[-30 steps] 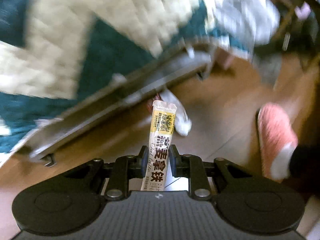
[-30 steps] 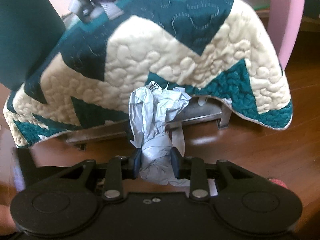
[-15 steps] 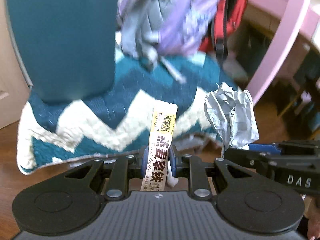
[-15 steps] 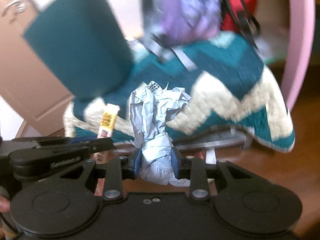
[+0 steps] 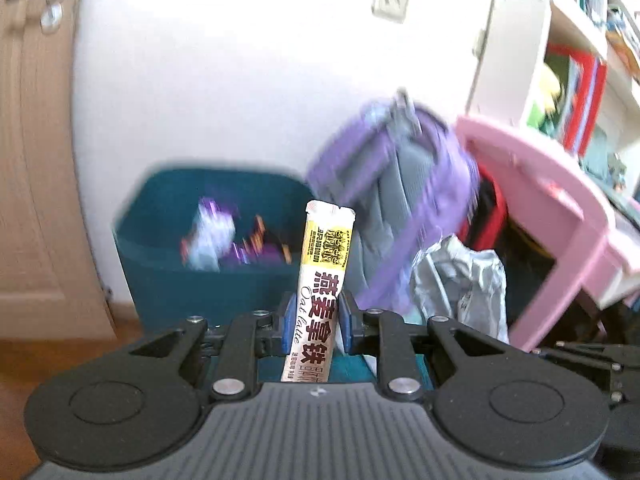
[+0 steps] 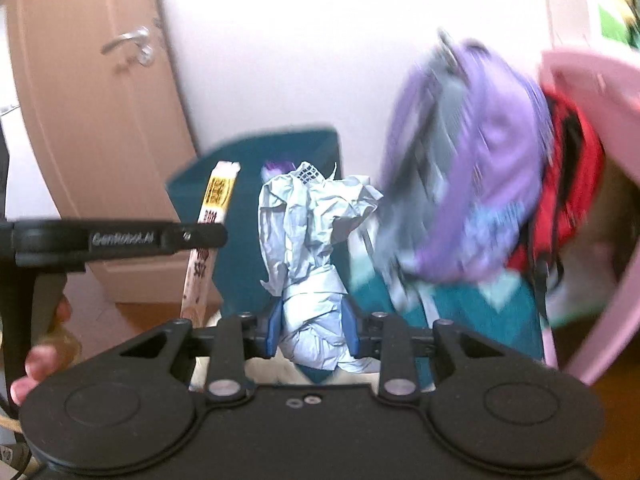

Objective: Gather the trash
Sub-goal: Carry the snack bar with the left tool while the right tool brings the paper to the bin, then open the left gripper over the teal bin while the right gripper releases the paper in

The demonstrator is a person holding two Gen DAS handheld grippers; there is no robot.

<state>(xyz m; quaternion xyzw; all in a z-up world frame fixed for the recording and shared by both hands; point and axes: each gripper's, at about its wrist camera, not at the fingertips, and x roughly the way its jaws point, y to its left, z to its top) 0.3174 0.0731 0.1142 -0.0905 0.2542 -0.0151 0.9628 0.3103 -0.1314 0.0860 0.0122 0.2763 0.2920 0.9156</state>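
A bright white wall point(image 5: 240, 80) fills the middle, a beige door point(image 6: 92, 120) stands at the left, pink furniture point(image 5: 560, 200) and shelves point(image 5: 580, 40) crowd the right, wooden floor point(image 5: 60, 352) below.

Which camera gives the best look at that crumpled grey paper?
The right wrist view: the crumpled grey paper sits centred, close and sharp, clamped in the right gripper. The left wrist view shows the paper only off to the side, lower part hidden behind the gripper body.

each hand-held gripper point(image 5: 313, 326) is black, with blue finger pads point(image 6: 273, 332), silver screws and round side discs.
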